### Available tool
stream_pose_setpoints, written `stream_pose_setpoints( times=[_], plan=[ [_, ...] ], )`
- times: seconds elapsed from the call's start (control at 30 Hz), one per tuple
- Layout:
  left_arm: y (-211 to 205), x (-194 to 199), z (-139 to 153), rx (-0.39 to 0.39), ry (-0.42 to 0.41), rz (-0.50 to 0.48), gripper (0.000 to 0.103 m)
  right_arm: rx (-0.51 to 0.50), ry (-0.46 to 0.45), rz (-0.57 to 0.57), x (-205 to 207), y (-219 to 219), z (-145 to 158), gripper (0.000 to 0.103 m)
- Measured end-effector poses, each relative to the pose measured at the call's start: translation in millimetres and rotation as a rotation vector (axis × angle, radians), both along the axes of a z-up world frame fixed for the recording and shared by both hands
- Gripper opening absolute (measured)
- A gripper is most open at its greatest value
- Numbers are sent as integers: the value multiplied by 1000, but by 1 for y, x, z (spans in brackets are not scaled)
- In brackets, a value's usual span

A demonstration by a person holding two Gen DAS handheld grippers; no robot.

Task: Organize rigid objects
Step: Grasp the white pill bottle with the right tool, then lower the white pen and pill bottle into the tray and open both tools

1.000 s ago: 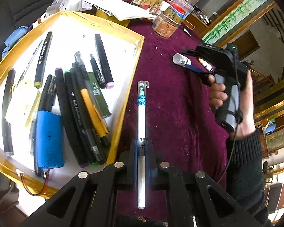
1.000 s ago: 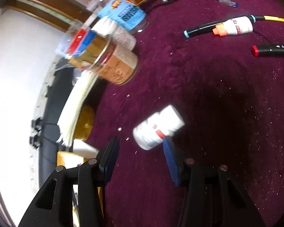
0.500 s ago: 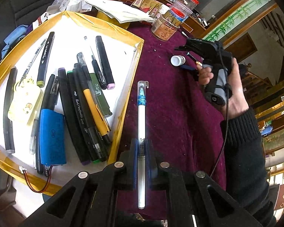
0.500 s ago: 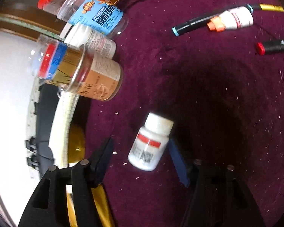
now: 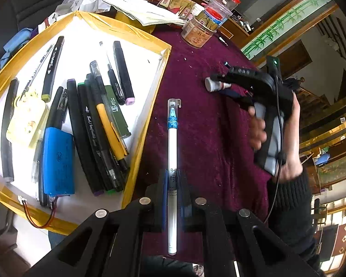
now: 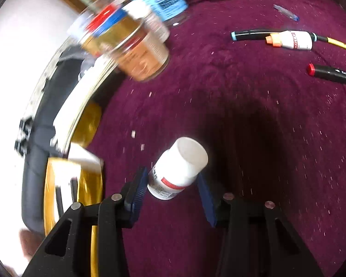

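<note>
The white bottle (image 6: 177, 168) sits tilted between the blue pads of the right gripper (image 6: 173, 189), cap pointing up and away, above the maroon tablecloth (image 6: 242, 120). The jaws have just been closing on it; both pads meet the bottle's sides, so it is gripped. In the left wrist view the same bottle (image 5: 215, 84) shows at the tip of the right gripper (image 5: 221, 86), held by a hand (image 5: 276, 138) in a dark sleeve, toward the table's far right.

The left gripper (image 5: 173, 191) is clamped tight on a white pen (image 5: 172, 161) with a blue section near its clear cap; the pen points forward along the fingers.

Left of the pen, a gold-edged tray (image 5: 140, 138) holds markers, pens and a blue block (image 5: 58, 161). Jars (image 5: 199, 32) stand at the far edge of the table. Near the right edge lie a teal-capped marker (image 6: 249, 34), a small orange-capped bottle (image 6: 290, 40) and a red-capped marker (image 6: 332, 75).
</note>
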State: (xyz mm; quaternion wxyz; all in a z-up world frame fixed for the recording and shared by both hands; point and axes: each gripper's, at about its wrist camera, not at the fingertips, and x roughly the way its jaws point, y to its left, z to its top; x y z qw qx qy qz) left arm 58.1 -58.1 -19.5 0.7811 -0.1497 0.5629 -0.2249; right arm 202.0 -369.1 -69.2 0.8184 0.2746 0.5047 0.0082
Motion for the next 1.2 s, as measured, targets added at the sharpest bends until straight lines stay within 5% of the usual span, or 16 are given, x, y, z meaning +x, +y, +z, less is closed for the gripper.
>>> stream_pose_setpoints(
  times=[0.4, 0.63, 0.87, 1.2],
  plan=[
    [29, -5, 11, -11, -23, 73, 6, 70, -201, 285, -63, 74, 55, 42],
    [82, 13, 28, -17, -59, 194, 6, 50, -215, 493, -67, 147, 71, 42],
    [114, 60, 33, 6, -75, 260, 6, -142, -198, 547, -45, 188, 73, 42],
    [104, 133, 10, 45, -86, 236, 6, -467, -152, 606, -5, 221, 47, 42]
  ],
)
